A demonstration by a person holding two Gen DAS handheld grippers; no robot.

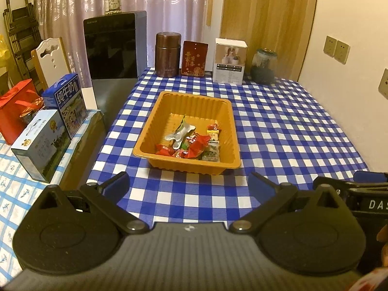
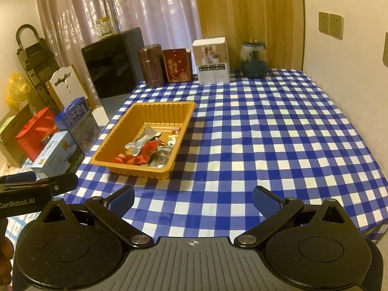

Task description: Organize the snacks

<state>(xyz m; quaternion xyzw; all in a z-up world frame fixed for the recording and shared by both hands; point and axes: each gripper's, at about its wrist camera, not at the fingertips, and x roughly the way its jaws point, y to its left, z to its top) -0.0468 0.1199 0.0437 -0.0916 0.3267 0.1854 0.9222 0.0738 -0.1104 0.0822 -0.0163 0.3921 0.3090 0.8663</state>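
The snacks (image 1: 194, 143) are all piled in the near right part of an orange plastic tray (image 1: 155, 131), which sits on the blue and white checked surface (image 1: 291, 133), left of its middle. There's a silvery wrapper (image 1: 180, 134) on top, red wrappers around it and a greenish packet (image 1: 211, 152) at the near right corner; the labels are too small to read.

Both grippers hang at the near edge, well apart from the tray. The left gripper (image 1: 189, 184) has its fingers spread wide with nothing between them, and the right gripper (image 2: 194, 200) is the same, spread and holding nothing. Each one pokes into the edge of the other's view, mostly cut off.

Along the far edge stand a brown canister (image 1: 168, 58), a red box (image 1: 194, 58), a white box (image 1: 230, 60) and a glass jar (image 1: 263, 65) with something dark in it that I can't make out. Off the left side are a black appliance (image 1: 114, 46) with a small jar (image 1: 112, 2) on top, plus blue milk cartons (image 1: 65, 101) and a red bag (image 1: 17, 106) on a lower table, partly hidden behind each other.
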